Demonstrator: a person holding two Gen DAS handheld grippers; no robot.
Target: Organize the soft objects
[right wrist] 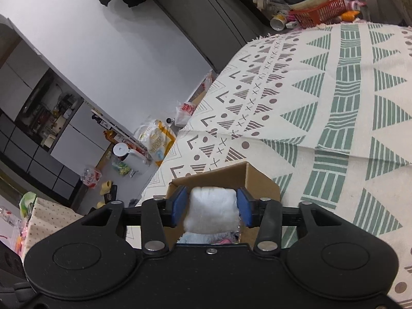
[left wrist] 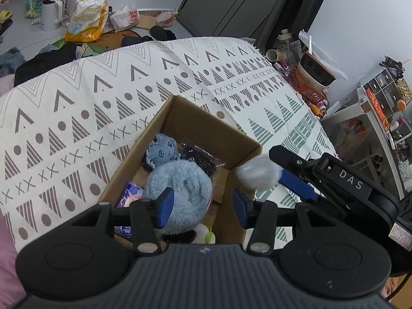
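A cardboard box (left wrist: 200,118) sits on the patterned cloth (left wrist: 77,108). Inside it lie a fluffy light-blue plush (left wrist: 185,188), a smaller blue-grey plush (left wrist: 161,152), a dark wrapped item (left wrist: 198,157) and a purple packet (left wrist: 128,195). My left gripper (left wrist: 203,204) hangs open over the box, nothing between its blue pads. My right gripper (right wrist: 211,207) is shut on a white fluffy pad (right wrist: 212,209), held just above the box's right rim (right wrist: 257,177). From the left wrist view, the right gripper's fingers (left wrist: 296,182) and the white pad (left wrist: 257,173) show beside the box corner.
An orange basket (left wrist: 306,87) with a bowl and bottles stands at the cloth's far right edge. Bags, a white kettle (left wrist: 50,10) and clutter lie on the floor beyond. A shelf unit (left wrist: 381,108) stands to the right. Dark clothing (left wrist: 43,61) lies at the far left edge.
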